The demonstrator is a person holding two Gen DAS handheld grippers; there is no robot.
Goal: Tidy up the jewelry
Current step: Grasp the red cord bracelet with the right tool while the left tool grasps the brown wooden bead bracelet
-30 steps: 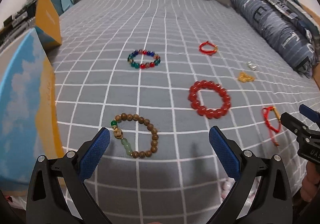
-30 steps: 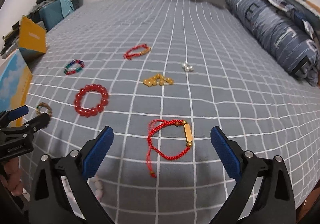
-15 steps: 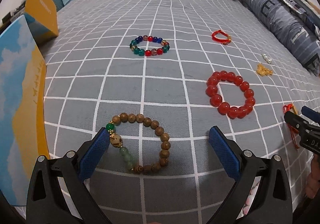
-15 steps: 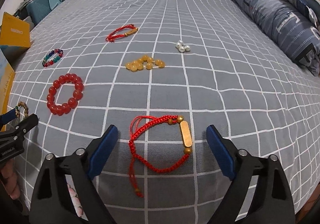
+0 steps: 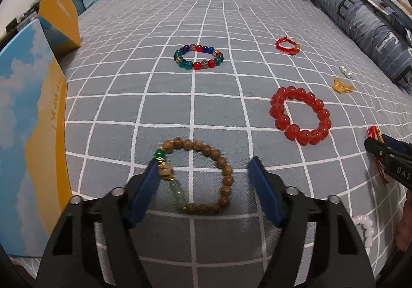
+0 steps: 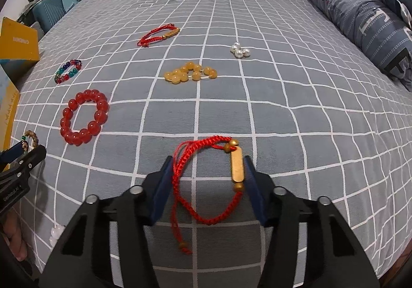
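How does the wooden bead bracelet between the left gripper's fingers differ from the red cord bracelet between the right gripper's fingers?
The wooden bead bracelet is a closed ring of brown beads with green ones; the red cord bracelet is braided string with a gold bar. The wooden one has no loose ends; the cord one trails a knotted tail. Both lie flat on the checked bedsheet, framed by open grippers.

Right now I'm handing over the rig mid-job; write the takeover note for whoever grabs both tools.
Left tool: open, straddling the wooden bead bracelet, nothing gripped.
Right tool: open around the red cord bracelet, pads close to it, not clamped.
All on the bedspread: red bead bracelet, multicolour bracelet, second red cord bracelet, amber beads, pearls.
Done: nothing gathered. Left: close, lift, sort everything.
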